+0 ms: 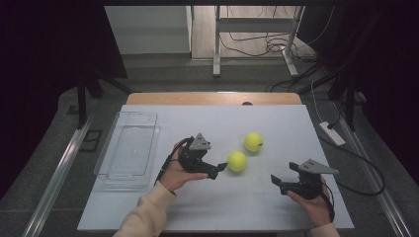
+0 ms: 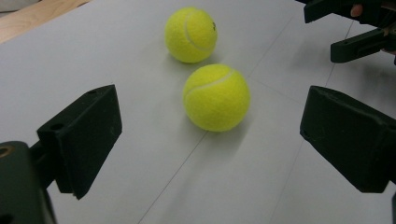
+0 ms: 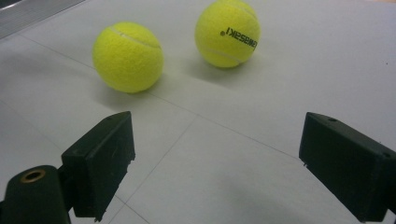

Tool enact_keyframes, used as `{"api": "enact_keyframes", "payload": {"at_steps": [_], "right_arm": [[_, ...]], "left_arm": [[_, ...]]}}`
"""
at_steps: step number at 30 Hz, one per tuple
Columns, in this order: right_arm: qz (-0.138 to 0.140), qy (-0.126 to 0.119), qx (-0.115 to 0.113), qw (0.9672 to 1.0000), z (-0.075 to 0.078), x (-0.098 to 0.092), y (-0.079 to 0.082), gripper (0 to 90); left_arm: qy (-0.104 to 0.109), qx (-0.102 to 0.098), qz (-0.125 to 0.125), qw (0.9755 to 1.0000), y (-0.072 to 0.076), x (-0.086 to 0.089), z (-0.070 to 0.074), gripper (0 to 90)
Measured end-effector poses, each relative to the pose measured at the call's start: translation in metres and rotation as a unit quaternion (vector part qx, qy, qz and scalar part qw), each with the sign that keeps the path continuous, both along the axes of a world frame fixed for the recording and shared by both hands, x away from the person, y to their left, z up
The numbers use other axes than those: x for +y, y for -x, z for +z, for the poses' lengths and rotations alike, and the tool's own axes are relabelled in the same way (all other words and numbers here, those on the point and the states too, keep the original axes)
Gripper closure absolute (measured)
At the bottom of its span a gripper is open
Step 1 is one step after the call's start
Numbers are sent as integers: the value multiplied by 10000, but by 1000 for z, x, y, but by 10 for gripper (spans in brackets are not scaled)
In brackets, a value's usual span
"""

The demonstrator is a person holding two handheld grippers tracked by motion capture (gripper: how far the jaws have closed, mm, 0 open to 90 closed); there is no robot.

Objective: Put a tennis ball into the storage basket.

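Two yellow tennis balls lie on the white table. The nearer ball (image 1: 237, 161) (image 2: 216, 97) (image 3: 128, 57) rests just ahead of my left gripper (image 1: 219, 170) (image 2: 210, 140), whose jaws stand wide open and apart from it. The farther ball (image 1: 253, 142) (image 2: 191, 35) (image 3: 228, 33) carries black print and sits a short way behind the first. My right gripper (image 1: 277, 182) (image 3: 215, 163) is open near the table's front right, pointing at both balls from a distance. It also appears as the right gripper (image 2: 359, 28) in the left gripper view's top corner.
A clear plastic tray (image 1: 129, 148) lies empty at the table's left side. The table's wooden far edge (image 1: 212, 98) runs along the back. Cables and a power strip (image 1: 332, 133) lie on the floor to the right.
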State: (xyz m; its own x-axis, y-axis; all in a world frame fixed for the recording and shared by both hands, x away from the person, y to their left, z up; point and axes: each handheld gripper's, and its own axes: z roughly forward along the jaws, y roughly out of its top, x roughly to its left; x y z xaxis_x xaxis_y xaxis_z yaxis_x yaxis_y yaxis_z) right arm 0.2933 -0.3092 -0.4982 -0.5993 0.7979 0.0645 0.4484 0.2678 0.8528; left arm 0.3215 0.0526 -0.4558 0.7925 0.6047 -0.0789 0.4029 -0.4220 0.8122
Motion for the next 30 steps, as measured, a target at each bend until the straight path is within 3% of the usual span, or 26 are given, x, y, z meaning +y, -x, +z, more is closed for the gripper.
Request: {"api": "enact_keyframes", "payload": {"at_steps": [30], "right_arm": [[10,9,0,10000,-1,1,0,107]], "left_arm": [[-163,199,-201,9995,-20,-25,-2,68]]}}
